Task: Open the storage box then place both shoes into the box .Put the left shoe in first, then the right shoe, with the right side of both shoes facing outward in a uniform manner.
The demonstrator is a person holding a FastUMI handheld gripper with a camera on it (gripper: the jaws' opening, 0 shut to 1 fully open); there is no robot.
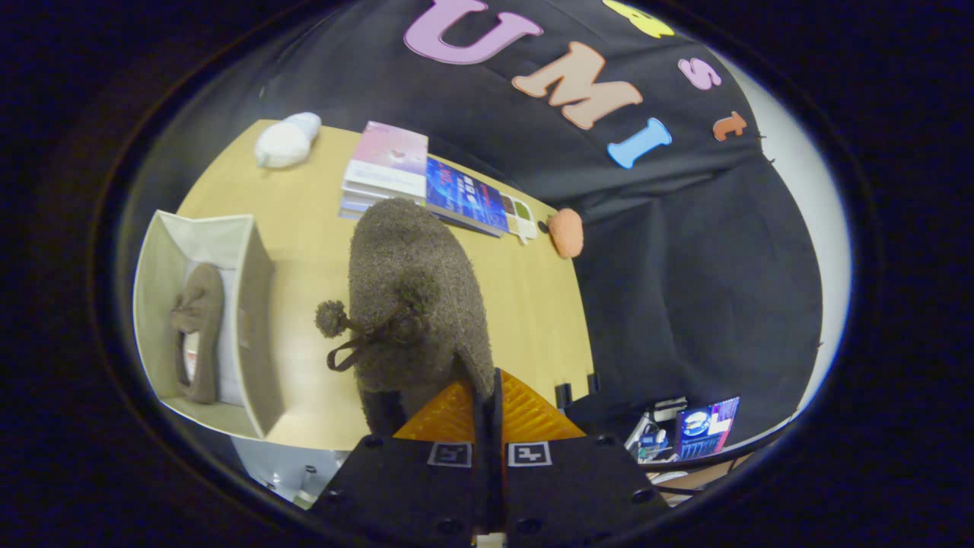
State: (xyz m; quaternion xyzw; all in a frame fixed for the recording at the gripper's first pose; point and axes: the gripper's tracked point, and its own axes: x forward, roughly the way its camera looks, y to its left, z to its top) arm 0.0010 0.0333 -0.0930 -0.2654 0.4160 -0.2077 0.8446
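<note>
A fuzzy brown shoe (415, 297) with a pom-pom bow hangs just ahead of my fingers, lifted above the wooden table (304, 251). My gripper (487, 396) is shut on the shoe's heel rim, the fingers nearly closed on the thin edge. To the left stands the open beige fabric storage box (255, 304). The other brown shoe (199, 331) lies inside it on its side, against the box's floor.
A stack of books (426, 186) lies beyond the held shoe at the table's far side. A white plush toy (285, 141) sits at the far left corner and an orange round thing (566, 232) at the table's right edge. Black cloth hangs behind.
</note>
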